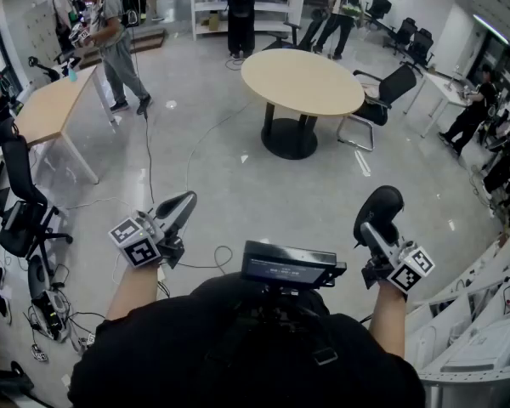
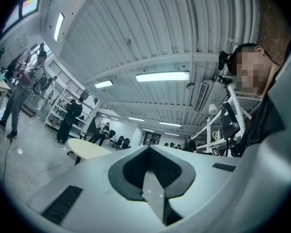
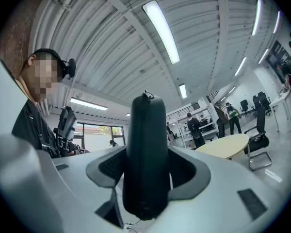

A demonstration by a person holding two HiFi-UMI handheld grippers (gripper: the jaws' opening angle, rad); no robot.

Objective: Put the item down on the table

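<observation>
Between the right gripper [image 3: 146, 154] jaws, black case [image 3: 146, 130] pinched; left gripper [image 1: 184, 202] jaws pressed together.

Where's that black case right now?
The black case is clamped between the jaws of the right gripper, at the head view's lower right, held in the air well short of the round table.

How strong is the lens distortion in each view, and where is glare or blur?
Head view: strong fisheye, glossy floor with pale lamp reflections. Left gripper view: black round border, ceiling lamp glares. Right gripper view: ceiling ribs curve; the dark item between the jaws fills the middle, close to the lens.
</observation>
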